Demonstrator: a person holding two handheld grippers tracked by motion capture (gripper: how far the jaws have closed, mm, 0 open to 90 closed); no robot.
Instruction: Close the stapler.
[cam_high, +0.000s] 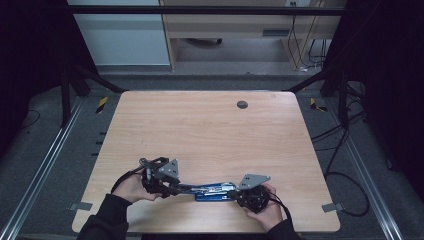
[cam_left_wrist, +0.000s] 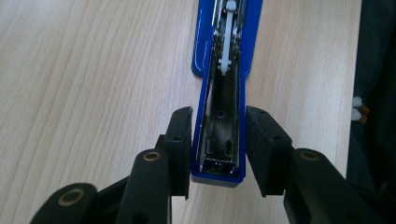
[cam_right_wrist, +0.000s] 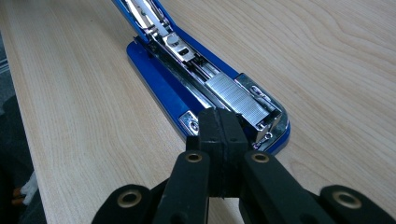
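Right gripper view: my right gripper (cam_right_wrist: 223, 140), jaws pressed together and empty, rests over the open blue stapler (cam_right_wrist: 177, 93), whose channel holds staples (cam_right_wrist: 236, 100). My left gripper (cam_left_wrist: 219, 144) loosely straddles its lifted cover.

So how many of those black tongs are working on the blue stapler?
2. The left tongs straddle the raised lid of the opened blue metal stapler. The right tongs, pressed shut, rest at the stapler's front end beside the strip of silver staples.
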